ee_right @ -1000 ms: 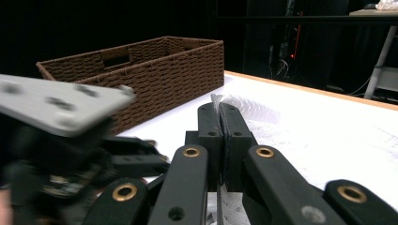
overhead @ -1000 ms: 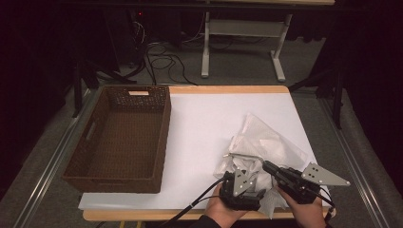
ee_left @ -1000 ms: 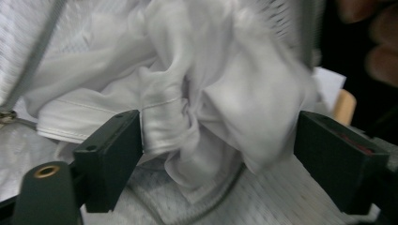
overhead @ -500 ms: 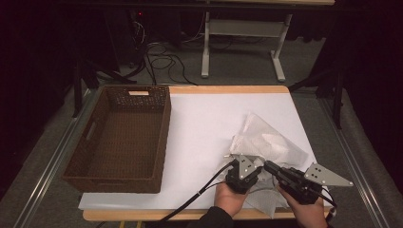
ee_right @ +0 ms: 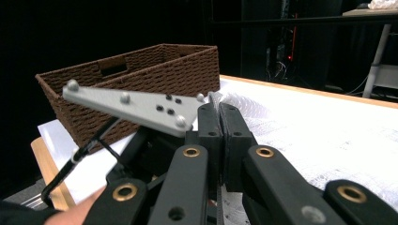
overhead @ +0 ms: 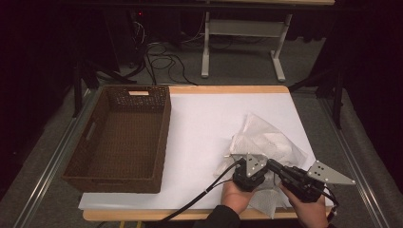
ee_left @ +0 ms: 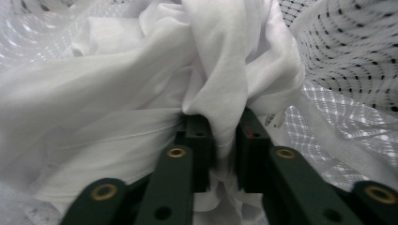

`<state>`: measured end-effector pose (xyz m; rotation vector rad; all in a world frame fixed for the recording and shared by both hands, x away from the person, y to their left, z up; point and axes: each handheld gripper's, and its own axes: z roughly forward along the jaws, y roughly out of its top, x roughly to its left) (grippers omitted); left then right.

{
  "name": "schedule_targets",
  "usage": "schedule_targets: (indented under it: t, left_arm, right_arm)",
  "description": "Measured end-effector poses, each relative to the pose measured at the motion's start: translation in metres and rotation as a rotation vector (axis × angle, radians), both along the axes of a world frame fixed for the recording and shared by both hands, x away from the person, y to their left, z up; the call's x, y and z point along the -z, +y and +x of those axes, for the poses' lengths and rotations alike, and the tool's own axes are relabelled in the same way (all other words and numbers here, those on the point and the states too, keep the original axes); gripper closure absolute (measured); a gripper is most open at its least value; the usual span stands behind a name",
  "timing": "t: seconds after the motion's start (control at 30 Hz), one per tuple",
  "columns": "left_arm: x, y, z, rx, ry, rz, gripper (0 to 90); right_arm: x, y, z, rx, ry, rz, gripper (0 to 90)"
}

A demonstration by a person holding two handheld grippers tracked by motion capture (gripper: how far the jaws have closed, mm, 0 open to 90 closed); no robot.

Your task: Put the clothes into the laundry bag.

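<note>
A white mesh bag (overhead: 266, 137) lies crumpled at the near right of the white-covered table, with white cloth (ee_left: 141, 93) bunched inside it. My left gripper (overhead: 251, 160) reaches into the bag from the near side. In the left gripper view its jaws (ee_left: 225, 136) pinch a fold of the cloth; they have just been opening a little, with the fold still pressed between the pads. My right gripper (overhead: 272, 165) sits just right of it, and its jaws (ee_right: 219, 112) are shut on the bag's mesh (ee_right: 291, 136) edge.
An empty brown wicker basket (overhead: 161, 137) stands on the table's left half, seen beyond my right gripper as well (ee_right: 155, 75). The left gripper's cable (overhead: 199, 194) trails off the near edge. Dark floor, cables and a stand lie beyond the table.
My left gripper has moved away from the person and into the bag, where it now has a fold of cloth between its jaws. The right gripper has stayed put.
</note>
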<state>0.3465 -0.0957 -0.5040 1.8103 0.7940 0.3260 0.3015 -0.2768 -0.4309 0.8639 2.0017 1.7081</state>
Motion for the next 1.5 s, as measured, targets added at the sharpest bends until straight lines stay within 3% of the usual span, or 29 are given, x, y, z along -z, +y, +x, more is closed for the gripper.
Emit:
schedule_targets:
  t: [0.1,0.27,0.43,0.67,0.77,1.0,1.1,1.37,1.43,1.5]
  left_arm:
    - [-0.005,0.011,-0.008,0.027,-0.002,-0.009,58.4]
    - [-0.010,0.029,-0.027,0.045,-0.017,0.020,37.7]
    - [-0.010,0.053,-0.036,0.004,-0.036,0.049,30.1]
    - [-0.001,0.076,-0.025,-0.054,0.003,0.066,34.7]
    - [0.002,0.081,-0.019,-0.092,0.015,0.090,39.6]
    - [0.001,0.101,-0.002,-0.191,0.033,0.103,40.1]
    - [0.003,0.106,0.001,-0.195,0.054,0.126,42.4]
    - [0.010,0.107,0.005,-0.152,0.109,0.116,58.8]
    - [0.012,0.106,0.005,-0.140,0.120,0.123,58.3]
    - [0.013,0.105,0.004,-0.121,0.121,0.108,52.4]
  right_arm:
    - [0.000,0.001,0.000,-0.001,0.000,0.000,90.0]
    - [0.000,0.004,-0.001,-0.006,-0.007,-0.011,90.0]
    - [0.001,0.006,-0.002,-0.011,-0.007,-0.017,90.0]
    - [0.000,0.004,-0.002,-0.011,-0.005,-0.016,90.0]
    - [0.000,0.004,-0.002,-0.011,-0.009,-0.015,90.0]
    - [-0.001,0.002,-0.003,-0.009,-0.012,-0.011,90.0]
    - [-0.001,0.002,-0.003,-0.012,-0.011,-0.012,90.0]
    - [-0.001,0.003,-0.003,-0.008,-0.010,-0.016,90.0]
    - [0.000,0.003,-0.003,-0.009,-0.010,-0.017,90.0]
    - [0.000,0.003,-0.003,-0.009,-0.010,-0.013,90.0]
